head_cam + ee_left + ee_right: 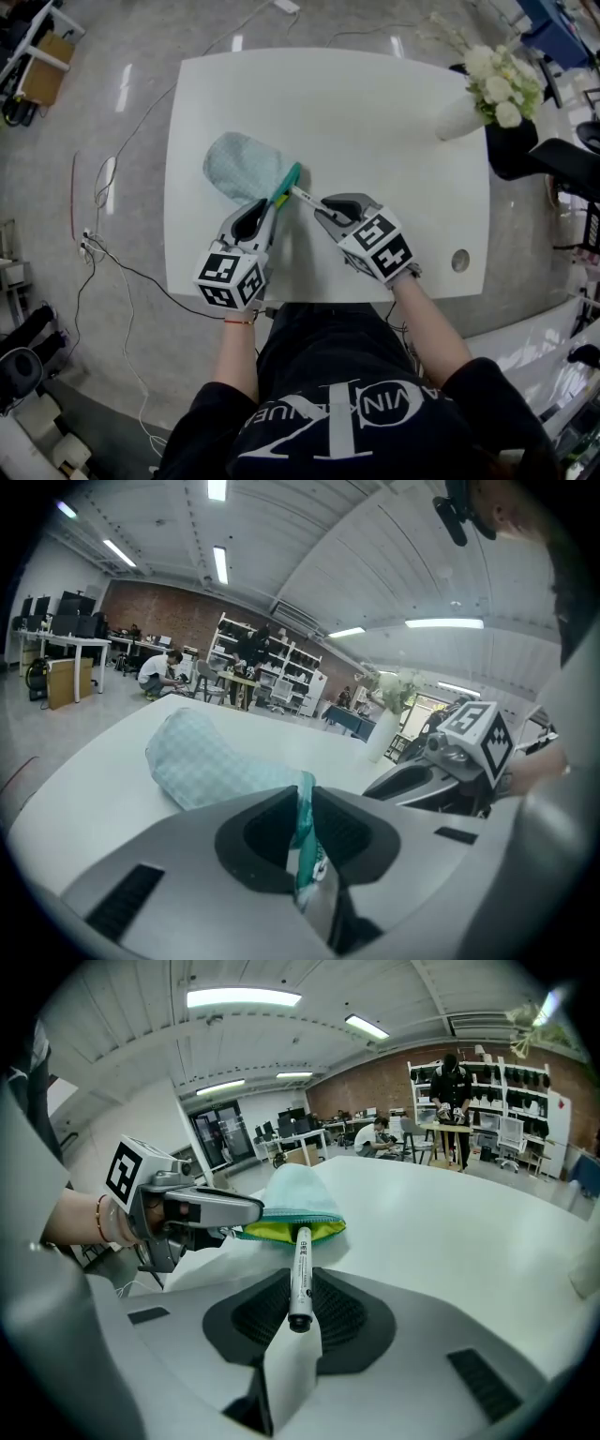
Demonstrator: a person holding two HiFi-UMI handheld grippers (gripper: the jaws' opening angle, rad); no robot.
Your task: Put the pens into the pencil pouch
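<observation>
A pale blue checked pencil pouch point(242, 166) with a teal zip rim and yellow lining lies on the white table point(375, 122). My left gripper point(269, 208) is shut on the pouch's teal rim point(304, 829) and holds the mouth open. My right gripper point(314, 203) is shut on a white pen point(299, 1274), whose tip points into the yellow mouth of the pouch point(289, 1230). In the head view the pen point(302, 196) reaches from the right jaws to the pouch opening. The left gripper point(246, 1211) shows at the pouch's left edge in the right gripper view.
A white vase with pale flowers point(487, 89) stands at the table's far right corner. A round hole point(459, 260) sits near the right front edge. Cables point(112, 187) run over the floor on the left. Shelves and seated people point(155, 672) fill the far room.
</observation>
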